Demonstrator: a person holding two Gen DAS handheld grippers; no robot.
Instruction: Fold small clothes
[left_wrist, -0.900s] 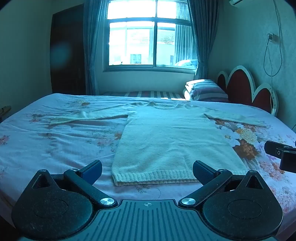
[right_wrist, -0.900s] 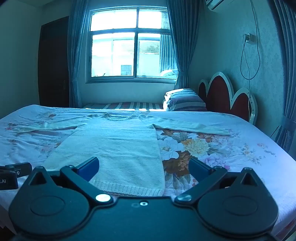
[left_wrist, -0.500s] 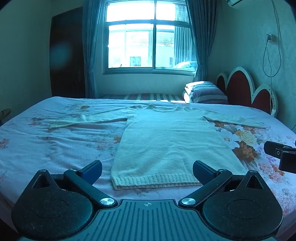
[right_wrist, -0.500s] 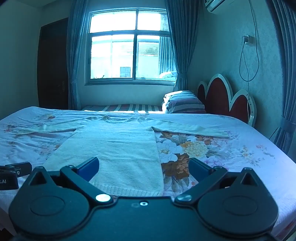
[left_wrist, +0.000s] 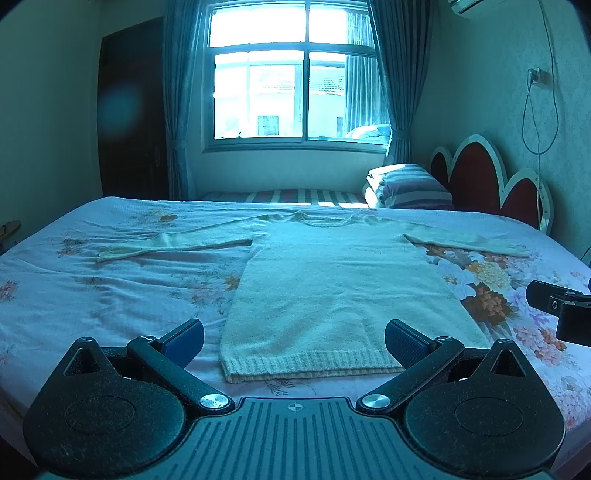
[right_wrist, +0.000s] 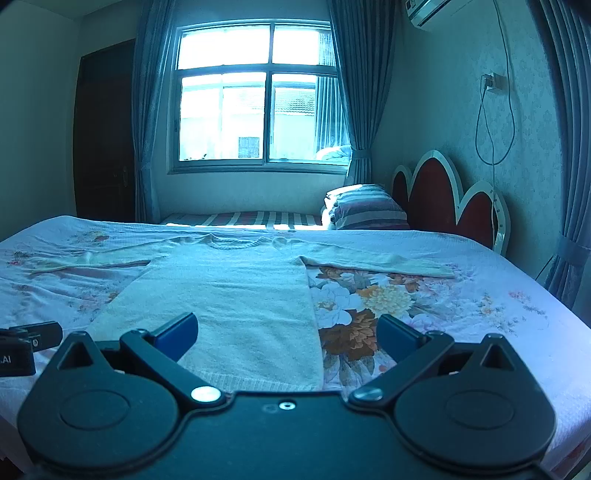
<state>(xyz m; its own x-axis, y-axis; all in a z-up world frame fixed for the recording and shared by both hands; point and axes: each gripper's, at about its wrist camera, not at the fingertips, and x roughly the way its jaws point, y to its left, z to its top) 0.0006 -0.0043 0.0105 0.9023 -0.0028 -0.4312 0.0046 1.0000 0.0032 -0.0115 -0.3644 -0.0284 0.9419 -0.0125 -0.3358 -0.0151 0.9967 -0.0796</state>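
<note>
We see the pale cream knitted sweater (left_wrist: 332, 288) spread flat on the floral pink bedsheet (left_wrist: 92, 291), sleeves out; our left gripper (left_wrist: 293, 341) and right gripper (right_wrist: 286, 334) hover seemingly above its hem, fingers apart, empty.

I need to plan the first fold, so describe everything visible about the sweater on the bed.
The sweater is a pale cream knit with a ribbed hem, a round ribbed neckline and long sleeves. It lies flat and unfolded on the floral bedsheet, hem nearest the cameras, neck toward the window, both sleeves stretched out sideways. Only the sheet touches it. The left gripper and right gripper sit open at the hem end, apparently clear of the fabric.
</note>
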